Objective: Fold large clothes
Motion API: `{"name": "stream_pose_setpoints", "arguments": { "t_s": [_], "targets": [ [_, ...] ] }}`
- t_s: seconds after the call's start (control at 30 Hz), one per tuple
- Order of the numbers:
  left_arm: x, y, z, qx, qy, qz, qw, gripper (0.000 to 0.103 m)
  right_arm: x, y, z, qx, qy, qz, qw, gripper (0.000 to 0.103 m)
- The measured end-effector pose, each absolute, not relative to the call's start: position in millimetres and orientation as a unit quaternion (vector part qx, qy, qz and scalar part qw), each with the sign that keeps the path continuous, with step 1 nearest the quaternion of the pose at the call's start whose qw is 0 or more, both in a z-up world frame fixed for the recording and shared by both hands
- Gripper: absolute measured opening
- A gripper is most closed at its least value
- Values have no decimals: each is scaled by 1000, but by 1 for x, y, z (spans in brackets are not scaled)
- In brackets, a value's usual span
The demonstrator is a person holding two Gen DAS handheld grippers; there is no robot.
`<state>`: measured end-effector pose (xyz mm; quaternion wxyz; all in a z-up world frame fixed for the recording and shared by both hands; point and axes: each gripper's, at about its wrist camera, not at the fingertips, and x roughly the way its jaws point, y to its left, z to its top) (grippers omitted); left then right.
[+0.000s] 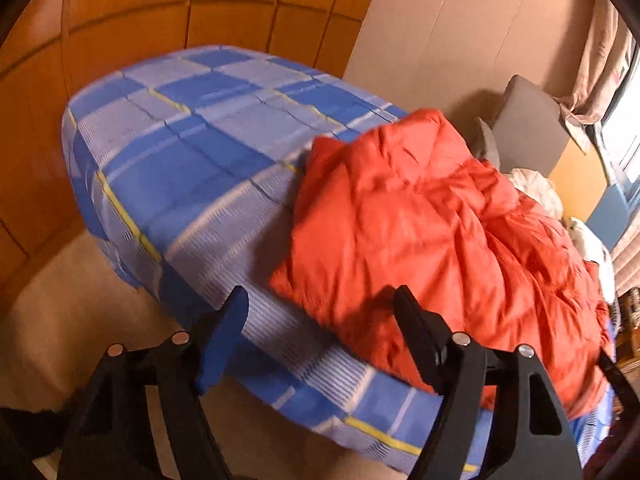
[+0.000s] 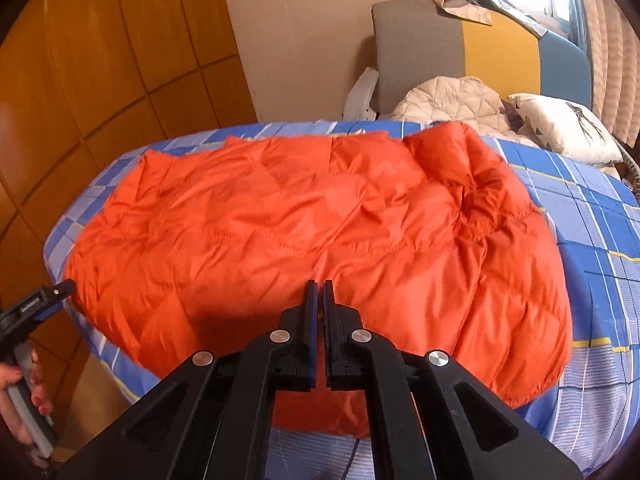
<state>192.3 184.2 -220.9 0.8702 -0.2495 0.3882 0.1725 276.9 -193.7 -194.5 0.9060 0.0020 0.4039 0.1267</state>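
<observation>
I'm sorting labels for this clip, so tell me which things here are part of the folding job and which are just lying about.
Part of the job:
orange puffer jacket, spread on the bed
left tongs, open
right tongs, shut, empty

Just lying about:
cream quilted jacket
patterned pillow
chair
curtain

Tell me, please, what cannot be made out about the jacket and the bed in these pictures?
- Orange down jacket: its near hem is hidden behind the right hand-held gripper in the right wrist view.
- Jacket's far end: cut off by the lens edge in the left wrist view.
- Blue plaid bedsheet: motion-blurred there.
</observation>
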Motion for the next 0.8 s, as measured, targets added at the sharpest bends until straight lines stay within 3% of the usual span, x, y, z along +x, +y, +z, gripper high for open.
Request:
{"name": "stream_pose_setpoints", "arguments": {
  "t_s": [0.37,0.5,0.7,0.8],
  "targets": [
    [190,189,-252,-373,391,133,830,66,282,-190,-222,-8,436,121,892,1],
    [203,192,-257,-386,393,138,823,60,282,-191,-219,-16,443,112,889,1],
    [217,195,-248,-419,354,129,826,57,282,-190,-220,-22,447,109,888,1],
    [225,198,-254,-435,351,127,819,46,281,-186,-221,-24,447,108,888,1]
  ]
}}
